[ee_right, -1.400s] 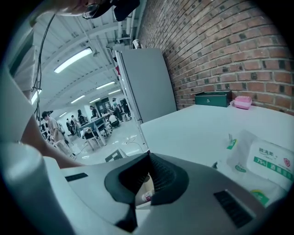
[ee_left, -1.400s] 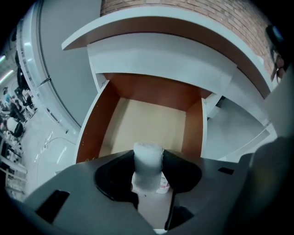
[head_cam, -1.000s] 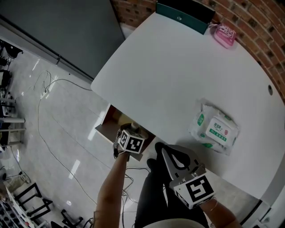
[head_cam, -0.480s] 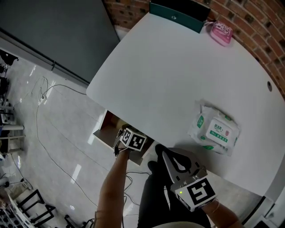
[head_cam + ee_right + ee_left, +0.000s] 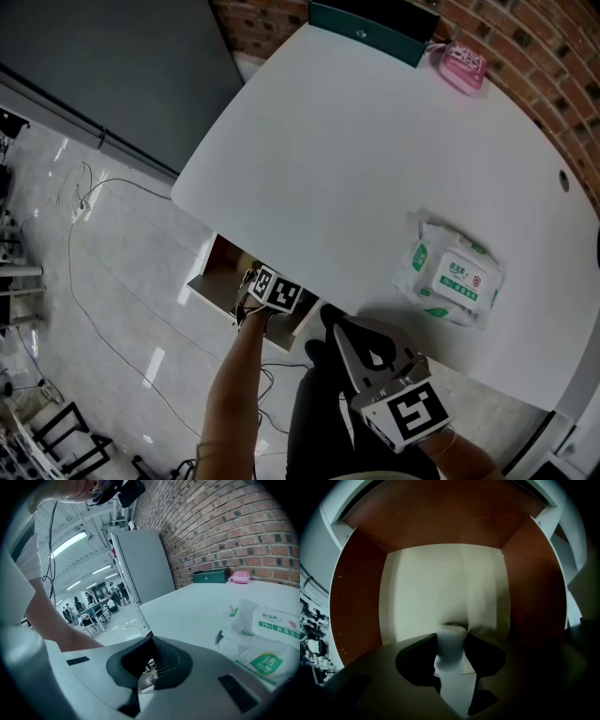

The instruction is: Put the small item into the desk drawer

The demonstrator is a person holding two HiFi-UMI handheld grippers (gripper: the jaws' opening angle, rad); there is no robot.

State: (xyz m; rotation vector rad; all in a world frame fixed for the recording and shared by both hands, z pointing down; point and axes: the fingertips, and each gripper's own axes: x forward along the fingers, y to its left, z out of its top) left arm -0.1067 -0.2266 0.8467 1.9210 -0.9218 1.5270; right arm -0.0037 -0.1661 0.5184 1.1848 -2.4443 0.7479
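Note:
The open wooden drawer (image 5: 208,274) juts from under the white desk (image 5: 375,150). My left gripper (image 5: 268,286) reaches into it; only its marker cube shows in the head view. In the left gripper view the jaws (image 5: 451,649) are shut on a small white cylindrical item (image 5: 451,641), held upright inside the drawer, with the brown side walls (image 5: 356,602) and pale back panel ahead. My right gripper (image 5: 343,330) hovers by the desk's near edge, right of the drawer, jaws together and nothing in them; the right gripper view shows them too (image 5: 149,673).
A pack of wet wipes (image 5: 448,277) lies on the desk near the right gripper. A green box (image 5: 370,26) and a pink object (image 5: 459,64) sit at the far edge by the brick wall. A cable (image 5: 94,281) trails over the tiled floor at left.
My left gripper has moved deeper into the drawer; the white item, seen above the cube a second ago, is now hidden in the head view. The right gripper has barely moved.

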